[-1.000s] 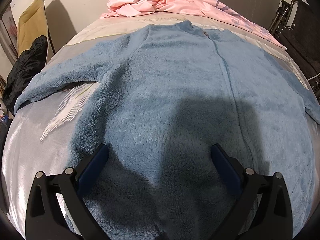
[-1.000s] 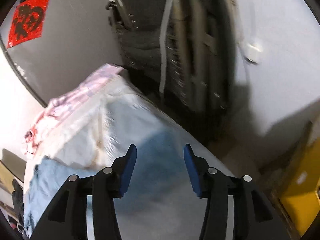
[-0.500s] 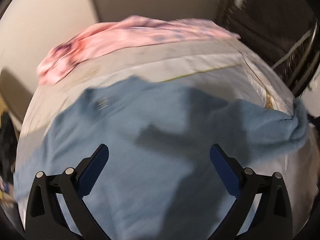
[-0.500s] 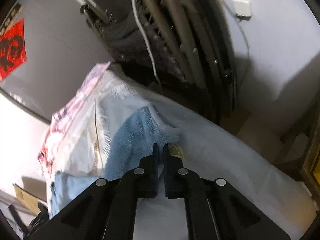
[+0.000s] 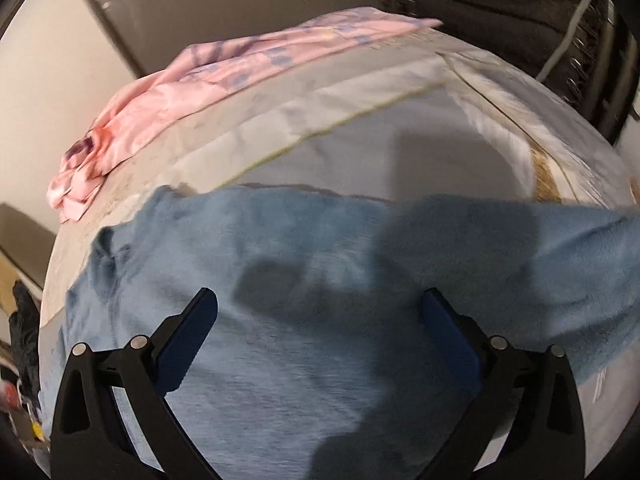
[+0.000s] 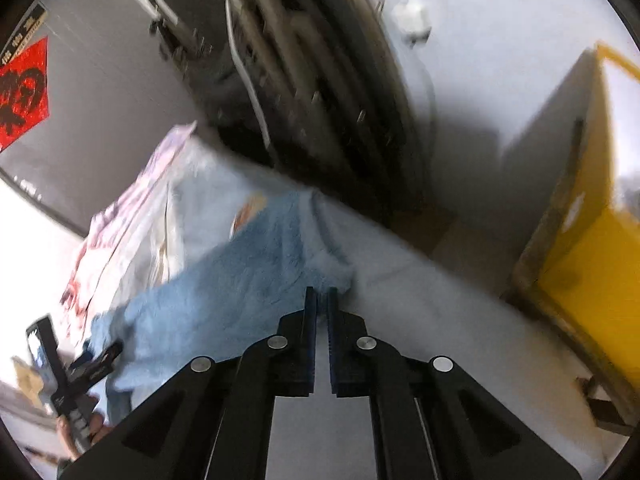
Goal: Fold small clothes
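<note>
Right claw (image 6: 322,300) clenched on the fluffy blue fleece jacket's (image 5: 320,320) sleeve edge, left claw (image 5: 320,308) released above it: the shallow pinch may slip.

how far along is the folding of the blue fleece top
Early. Done: the blue fleece top lies spread on the bed. In hand: the right gripper is shut on its sleeve end, while the left gripper hovers open above the body. Left: no completed fold shows, and the pink garment at the far edge lies crumpled.
</note>
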The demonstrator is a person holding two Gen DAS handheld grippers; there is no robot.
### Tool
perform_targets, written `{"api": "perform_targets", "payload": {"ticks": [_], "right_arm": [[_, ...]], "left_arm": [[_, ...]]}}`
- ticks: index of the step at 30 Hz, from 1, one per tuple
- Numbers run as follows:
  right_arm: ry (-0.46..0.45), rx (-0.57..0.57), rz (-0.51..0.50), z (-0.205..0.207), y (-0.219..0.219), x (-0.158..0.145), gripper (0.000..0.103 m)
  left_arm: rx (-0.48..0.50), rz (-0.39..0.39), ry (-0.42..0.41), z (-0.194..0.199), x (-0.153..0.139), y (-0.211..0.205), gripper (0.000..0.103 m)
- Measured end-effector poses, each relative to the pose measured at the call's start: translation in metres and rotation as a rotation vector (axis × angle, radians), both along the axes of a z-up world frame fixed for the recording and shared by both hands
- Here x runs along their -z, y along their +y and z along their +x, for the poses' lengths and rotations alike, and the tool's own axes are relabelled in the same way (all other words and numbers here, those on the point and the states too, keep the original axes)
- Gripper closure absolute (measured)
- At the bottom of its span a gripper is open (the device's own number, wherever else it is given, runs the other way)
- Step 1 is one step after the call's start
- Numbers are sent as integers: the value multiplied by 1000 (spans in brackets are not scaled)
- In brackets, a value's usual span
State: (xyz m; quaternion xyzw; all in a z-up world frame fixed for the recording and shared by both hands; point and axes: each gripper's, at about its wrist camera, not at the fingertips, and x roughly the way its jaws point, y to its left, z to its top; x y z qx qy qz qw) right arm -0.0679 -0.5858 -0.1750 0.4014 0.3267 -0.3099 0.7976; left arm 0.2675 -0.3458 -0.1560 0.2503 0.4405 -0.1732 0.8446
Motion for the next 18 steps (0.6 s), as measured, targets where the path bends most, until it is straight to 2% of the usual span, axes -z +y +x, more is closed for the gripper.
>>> {"api": "perform_targets", "payload": {"ticks": [1,2,3,4,5,7,9,10,11,12,14,18], "right_arm": [[9,30,-54,0,-1,-7,94],[6,25,-101,6,-2,-16,86],[2,-4,-112,15,-4,-21,63],[-3,-25,-119,24,-8,-23,52],[6,-7,-148,33,-12,-26,48],[38,-3,-165,47,-21,-23,48],[18,-60,-42,63,-32,-4,49],[19,-68,5,65,-35,3,54],[31,-81,42,70,-35,14,72],[54,-83,23,71,-32,17,82],[72,-92,-53,73,-25,12,92],[-5,-62,-127,67,-30,-18,93]], "left_arm": [[-18,-9,-6,2,-4,4,4],[-33,-20,-5,8,-7,7,4],[-54,-30,10,17,-9,10,4],[-74,-36,25,25,-10,12,4],[-89,-39,33,30,-12,13,4],[-98,-38,43,43,-16,10,4],[-54,-2,90,55,-10,-2,4],[-54,16,93,59,-6,-5,4],[-56,27,87,61,-3,-7,4],[-51,56,85,65,5,-11,4],[-47,41,59,68,6,-11,4],[-123,74,-47,81,9,-10,4]]}}
